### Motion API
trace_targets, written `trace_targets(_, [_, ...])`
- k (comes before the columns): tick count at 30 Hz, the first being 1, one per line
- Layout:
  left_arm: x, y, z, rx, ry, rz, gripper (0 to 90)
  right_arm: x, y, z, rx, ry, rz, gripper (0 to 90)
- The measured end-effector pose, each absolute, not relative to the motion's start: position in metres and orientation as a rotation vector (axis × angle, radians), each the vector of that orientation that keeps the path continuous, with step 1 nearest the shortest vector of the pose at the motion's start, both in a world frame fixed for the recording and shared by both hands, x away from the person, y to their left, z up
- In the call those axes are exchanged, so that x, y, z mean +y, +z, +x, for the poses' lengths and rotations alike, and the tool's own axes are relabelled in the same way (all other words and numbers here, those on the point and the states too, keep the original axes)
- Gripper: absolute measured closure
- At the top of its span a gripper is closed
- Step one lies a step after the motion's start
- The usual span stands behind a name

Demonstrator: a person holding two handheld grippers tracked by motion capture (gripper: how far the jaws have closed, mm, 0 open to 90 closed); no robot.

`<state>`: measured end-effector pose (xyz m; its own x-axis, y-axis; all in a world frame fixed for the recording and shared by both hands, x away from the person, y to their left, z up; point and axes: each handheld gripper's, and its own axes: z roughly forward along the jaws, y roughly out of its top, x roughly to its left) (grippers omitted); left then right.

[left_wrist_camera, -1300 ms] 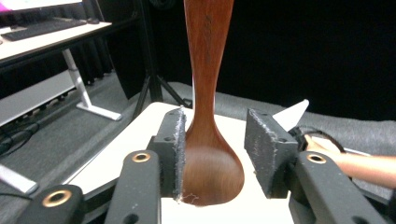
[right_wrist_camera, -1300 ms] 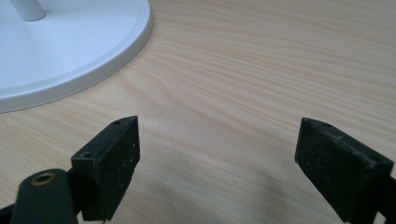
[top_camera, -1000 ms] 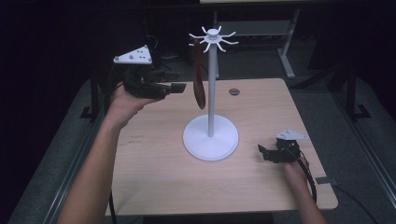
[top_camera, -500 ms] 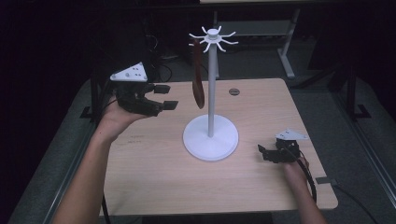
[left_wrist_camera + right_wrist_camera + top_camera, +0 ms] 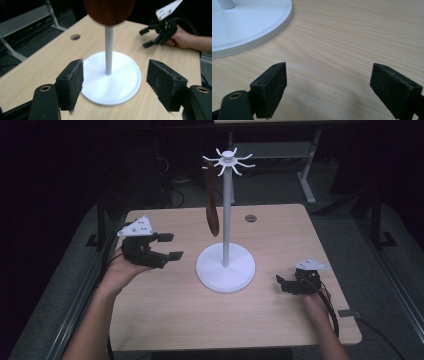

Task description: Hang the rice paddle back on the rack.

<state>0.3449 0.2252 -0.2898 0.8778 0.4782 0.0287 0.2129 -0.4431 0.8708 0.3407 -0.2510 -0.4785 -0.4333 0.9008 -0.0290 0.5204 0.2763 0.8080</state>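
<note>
The spoon hangs by its handle from one arm of the white stand, bowl down, dark reddish-brown wood, free of the table. It could swing or slip off if the left tool brushes it; that tool's jaws have just been opening, wide and empty. The right tool rests wide, empty, near the base.
</note>
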Motion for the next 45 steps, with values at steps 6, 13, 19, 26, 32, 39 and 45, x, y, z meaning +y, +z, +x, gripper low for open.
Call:
trace_targets(6, [0.233, -0.320, 0.336, 0.551, 0.348, 2.054, 26.2, -0.251, -0.479, 0.341, 2.062, 1.028, 1.275, 13.4])
trace_targets(13, [0.240, -0.347, 0.324, 0.601, 0.381, 2.056, 23.7, -0.251, -0.479, 0.341, 2.060, 1.026, 1.275, 13.4])
trace_targets(19, [0.246, -0.371, 0.316, 0.649, 0.391, 2.071, 19.6, -0.251, -0.479, 0.341, 2.059, 1.025, 1.274, 13.4])
trace_targets(26, [0.254, -0.396, 0.308, 0.702, 0.387, 2.096, 17.1, -0.251, -0.479, 0.341, 2.058, 1.024, 1.274, 13.4])
trace_targets(32, [0.264, -0.422, 0.304, 0.767, 0.385, 2.104, 16.5, -0.251, -0.479, 0.341, 2.060, 1.022, 1.271, 13.4])
trace_targets(39, [0.273, -0.436, 0.304, 0.804, 0.390, 2.120, 14.8, -0.251, -0.479, 0.341, 2.061, 1.021, 1.271, 13.4])
trace_targets(45, [0.279, -0.447, 0.306, 0.826, 0.410, 2.156, 13.4, -0.251, -0.479, 0.341, 2.061, 1.022, 1.268, 13.4])
